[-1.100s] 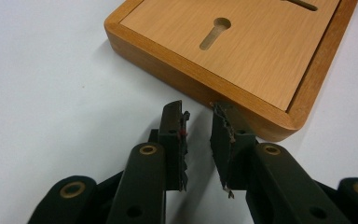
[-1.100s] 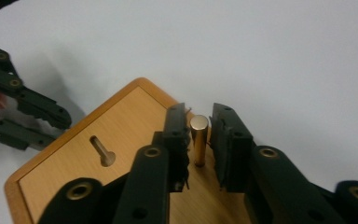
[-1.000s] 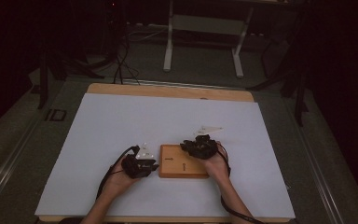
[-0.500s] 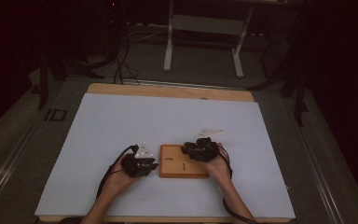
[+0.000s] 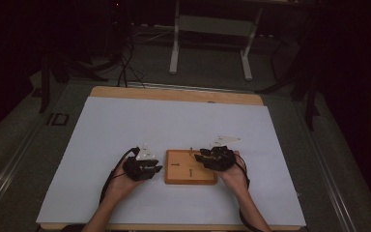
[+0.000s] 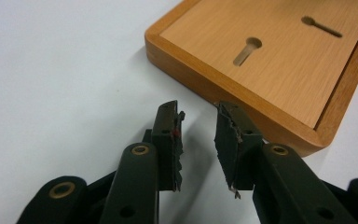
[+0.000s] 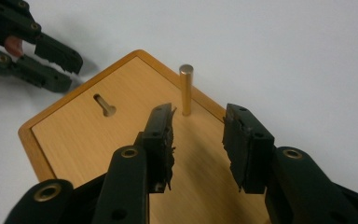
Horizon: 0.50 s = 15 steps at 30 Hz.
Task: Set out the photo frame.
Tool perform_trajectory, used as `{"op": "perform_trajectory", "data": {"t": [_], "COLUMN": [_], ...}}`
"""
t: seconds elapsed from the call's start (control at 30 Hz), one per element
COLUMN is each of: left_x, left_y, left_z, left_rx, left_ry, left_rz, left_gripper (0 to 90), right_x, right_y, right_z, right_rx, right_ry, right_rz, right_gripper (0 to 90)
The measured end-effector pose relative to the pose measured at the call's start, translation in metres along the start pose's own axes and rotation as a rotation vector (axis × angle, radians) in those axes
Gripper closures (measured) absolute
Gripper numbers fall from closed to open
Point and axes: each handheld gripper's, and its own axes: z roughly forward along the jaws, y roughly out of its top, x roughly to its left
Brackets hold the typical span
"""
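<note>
Short brass-coloured metal peg [image 7: 186, 89] stands upright at the far edge of the flat rectangular light-wood board with a darker raised rim [image 7: 121, 135]. It sits just ahead of the right gripper [image 7: 198, 140], slightly toward its left jaw, in line with the gap. Jaws are moderately open and empty; neither touches the peg. The board carries two keyhole-shaped slots, one [image 7: 104, 104] beyond the left jaw in the right gripper view.

Left gripper [image 6: 199, 140] rests low over the white table cover [image 6: 51, 70], jaws parted a little, holding nothing. The board's near rim [image 6: 223, 91] lies just beyond its right jaw, close to touching; I cannot tell whether there is contact. In the high view the board [image 5: 191, 166] lies between the two grippers, left [image 5: 142, 166] and right [image 5: 215, 158].

Judgement: the step in hand is the approach to grasp the peg, with the left gripper placed to steady the board. Next move calls for a short advance of the right gripper until the peg stands between the jaws, then closing on its shaft squarely, keeping it upright.
</note>
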Motion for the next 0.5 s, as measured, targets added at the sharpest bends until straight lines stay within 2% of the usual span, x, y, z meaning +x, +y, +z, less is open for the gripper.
{"op": "perform_trajectory", "data": {"t": [0.3, 0.5], "left_x": [0.001, -0.001], "left_y": [0.002, 0.005], "left_z": [-0.003, -0.004], "left_rx": [-0.019, -0.033], "left_ry": [0.012, 0.011], "left_rz": [-0.01, -0.013], "left_gripper": [65.8, 63.2], "right_x": [-0.002, -0.007], "right_y": [-0.013, -0.021], "right_z": [-0.012, -0.02], "right_rx": [0.006, -0.015], "right_ry": [-0.019, -0.035], "right_rz": [-0.008, 0.016], "right_gripper": [58.1, 57.7]}}
